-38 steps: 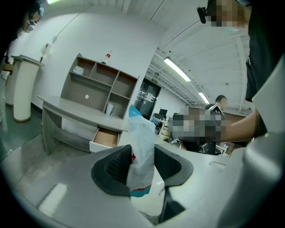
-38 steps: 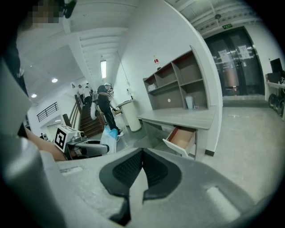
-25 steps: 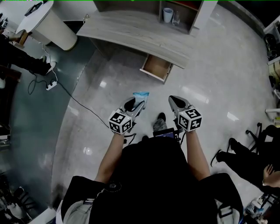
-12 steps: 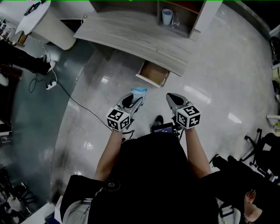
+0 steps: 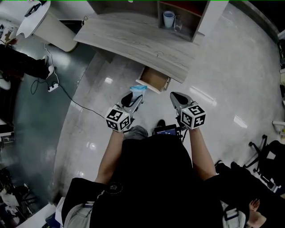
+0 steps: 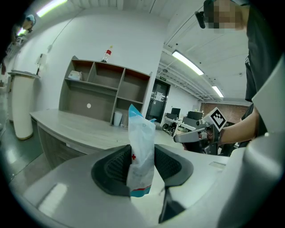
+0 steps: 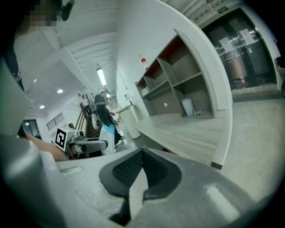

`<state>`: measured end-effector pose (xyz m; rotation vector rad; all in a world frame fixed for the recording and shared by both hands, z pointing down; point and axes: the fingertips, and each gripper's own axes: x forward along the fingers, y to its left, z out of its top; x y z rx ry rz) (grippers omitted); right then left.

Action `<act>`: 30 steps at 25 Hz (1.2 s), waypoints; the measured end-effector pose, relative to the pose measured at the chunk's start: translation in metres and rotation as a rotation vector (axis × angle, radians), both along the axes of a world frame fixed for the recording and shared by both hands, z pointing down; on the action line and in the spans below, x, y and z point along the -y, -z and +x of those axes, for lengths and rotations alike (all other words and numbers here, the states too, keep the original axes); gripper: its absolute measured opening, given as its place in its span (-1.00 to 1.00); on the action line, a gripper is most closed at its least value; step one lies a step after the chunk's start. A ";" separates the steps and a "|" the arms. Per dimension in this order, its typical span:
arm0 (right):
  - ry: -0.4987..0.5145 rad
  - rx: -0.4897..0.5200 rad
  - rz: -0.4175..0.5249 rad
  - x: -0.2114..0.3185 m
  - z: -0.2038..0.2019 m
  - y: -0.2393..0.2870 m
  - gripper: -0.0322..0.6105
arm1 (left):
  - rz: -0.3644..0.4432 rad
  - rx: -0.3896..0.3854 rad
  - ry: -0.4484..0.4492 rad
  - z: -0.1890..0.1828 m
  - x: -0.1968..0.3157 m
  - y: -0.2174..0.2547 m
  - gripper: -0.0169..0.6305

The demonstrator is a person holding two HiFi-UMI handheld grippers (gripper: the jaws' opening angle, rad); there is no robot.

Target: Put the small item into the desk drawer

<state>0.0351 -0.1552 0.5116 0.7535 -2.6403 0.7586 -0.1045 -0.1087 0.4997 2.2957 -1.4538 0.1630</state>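
Left claw [image 6: 141, 165] grasps the floppy packet [image 6: 142, 133] low; it may slip short of the drawer [image 5: 156, 79] ahead. Right claw [image 7: 139, 171] is clenched, empty.

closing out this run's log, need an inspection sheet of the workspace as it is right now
surface: grey wood-grain desk, top bare; glossy pale floor
job's things: blue-and-white packet upright between the left gripper's jaws; desk drawer pulled open, nothing visible inside
clutter: white cup in the shelf unit on the desk
grippers: left gripper shut on the packet, just short of the drawer; right gripper shut, empty
cables: black cable across the floor to a white power strip
surroundings: white cylindrical stand by the desk's end; other people at the picture's edges
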 end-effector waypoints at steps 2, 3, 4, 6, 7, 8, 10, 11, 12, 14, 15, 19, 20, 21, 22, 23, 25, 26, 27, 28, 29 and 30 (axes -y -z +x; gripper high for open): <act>-0.004 0.000 -0.009 0.002 -0.001 -0.002 -0.89 | -0.006 -0.004 0.004 0.000 0.002 -0.002 -0.46; -0.002 -0.002 -0.013 0.002 -0.002 -0.003 -0.89 | -0.010 -0.008 0.005 -0.001 0.002 -0.004 -0.46; -0.001 -0.005 -0.017 0.001 -0.003 -0.004 -0.89 | -0.016 -0.013 0.005 -0.001 0.001 -0.006 -0.46; -0.001 -0.009 -0.022 0.000 -0.005 -0.006 -0.89 | -0.031 -0.025 0.005 -0.002 0.001 -0.013 -0.46; -0.005 -0.011 -0.022 0.001 -0.006 -0.006 -0.89 | -0.037 -0.030 0.003 -0.004 0.001 -0.016 -0.46; -0.011 -0.011 -0.021 0.002 -0.007 -0.007 -0.89 | -0.042 -0.033 -0.001 -0.006 0.003 -0.019 -0.46; -0.031 -0.014 -0.021 0.006 -0.010 -0.008 -0.89 | -0.050 -0.035 -0.015 -0.011 0.006 -0.024 -0.46; -0.043 -0.017 -0.022 0.008 -0.012 -0.009 -0.89 | -0.052 -0.036 -0.025 -0.014 0.008 -0.026 -0.46; -0.058 -0.019 -0.021 0.011 -0.014 -0.009 -0.89 | -0.053 -0.038 -0.035 -0.018 0.012 -0.027 -0.46; -0.092 -0.021 -0.019 0.017 -0.020 -0.008 -0.89 | -0.052 -0.045 -0.058 -0.027 0.021 -0.028 -0.46; -0.107 -0.022 -0.019 0.021 -0.023 -0.007 -0.89 | -0.052 -0.047 -0.071 -0.031 0.026 -0.028 -0.46; -0.156 -0.029 -0.012 0.032 -0.040 -0.005 -0.89 | -0.055 -0.054 -0.130 -0.046 0.046 -0.030 -0.46; -0.169 -0.031 -0.010 0.036 -0.044 -0.004 -0.89 | -0.054 -0.055 -0.147 -0.050 0.052 -0.030 -0.46; -0.182 -0.032 -0.008 0.039 -0.049 -0.003 -0.89 | -0.053 -0.056 -0.165 -0.053 0.057 -0.030 -0.46; -0.194 -0.033 -0.007 0.041 -0.053 -0.003 -0.89 | -0.051 -0.057 -0.183 -0.055 0.062 -0.030 -0.46; -0.205 -0.035 -0.005 0.044 -0.058 -0.002 -0.89 | -0.049 -0.058 -0.200 -0.058 0.066 -0.029 -0.46; -0.227 -0.040 -0.002 0.048 -0.065 -0.001 -0.89 | -0.049 -0.061 -0.232 -0.064 0.074 -0.029 -0.46; -0.240 -0.041 -0.001 0.050 -0.069 -0.001 -0.89 | -0.050 -0.063 -0.247 -0.066 0.078 -0.029 -0.46; -0.253 -0.042 0.000 0.052 -0.072 0.000 -0.89 | -0.050 -0.065 -0.261 -0.069 0.082 -0.030 -0.46; -0.267 -0.042 0.001 0.054 -0.075 0.000 -0.89 | -0.050 -0.066 -0.276 -0.072 0.085 -0.030 -0.46; -0.281 -0.044 0.001 0.055 -0.078 0.000 -0.89 | -0.052 -0.068 -0.291 -0.074 0.087 -0.031 -0.46; -0.295 -0.047 -0.001 0.055 -0.080 0.000 -0.89 | -0.055 -0.070 -0.306 -0.076 0.089 -0.032 -0.46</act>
